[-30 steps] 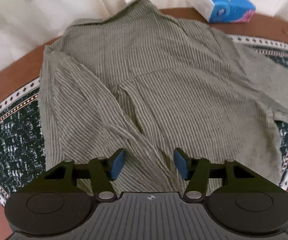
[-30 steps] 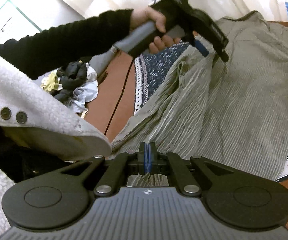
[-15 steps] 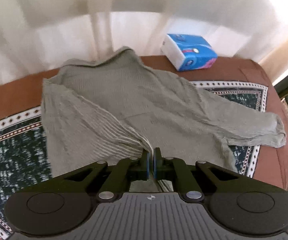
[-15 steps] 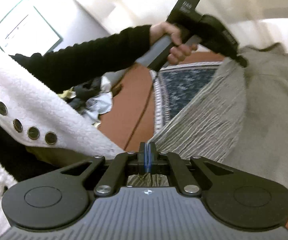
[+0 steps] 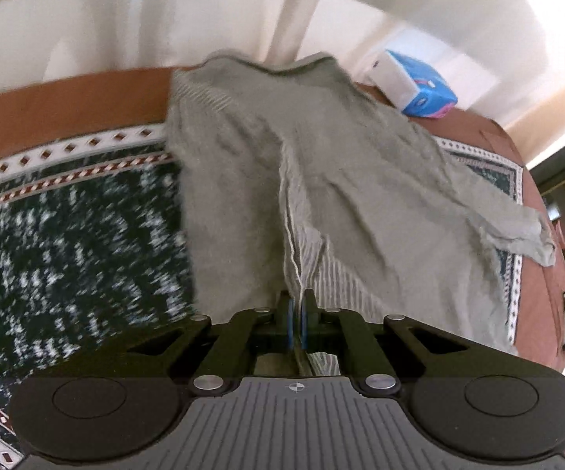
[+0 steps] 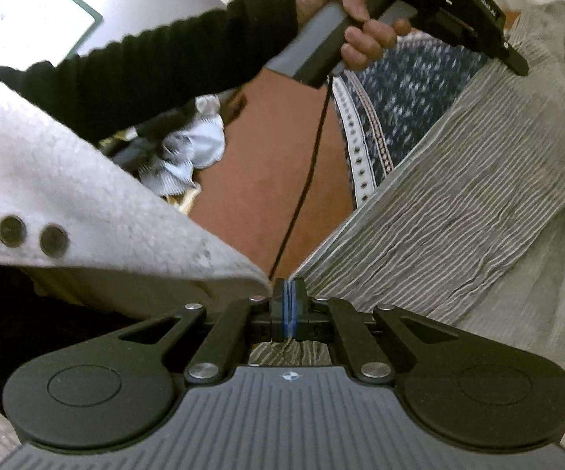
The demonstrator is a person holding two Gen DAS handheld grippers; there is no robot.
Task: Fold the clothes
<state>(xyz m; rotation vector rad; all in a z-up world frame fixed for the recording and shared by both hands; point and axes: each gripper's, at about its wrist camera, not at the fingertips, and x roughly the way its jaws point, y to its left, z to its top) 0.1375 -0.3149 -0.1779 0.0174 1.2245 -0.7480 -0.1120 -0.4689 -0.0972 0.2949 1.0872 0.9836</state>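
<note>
Grey-green striped crinkled cotton shirt [image 5: 361,180] lies spread over a dark green patterned cloth with a white and red diamond border [image 5: 59,235], which covers a brown table [image 5: 67,94]. Its far edge reaches the table's far side, and one sleeve trails off to the right, ending near the right border of the cloth. A fold of the shirt's near part is pulled up off the cloth and stretched between the two tools.

At the near edge of the left wrist view, the left gripper [image 5: 297,315] is clamped tight on a hemmed edge of the shirt, the blue pads pressed together with the fabric running up from between them. The right gripper [image 6: 289,305] is likewise closed on a bunched corner of the striped fabric, which fans out to the right and away from it. In the right wrist view, a hand [image 6: 353,19] in a black knitted sleeve [image 6: 165,62] holds the left tool's grey handle, a thin black cable [image 6: 302,180] hanging below it.

A blue and white tissue pack [image 5: 415,86] sits on the far right of the table, just beyond the shirt. A white fleece jacket with dark buttons [image 6: 67,196] fills the near left.
</note>
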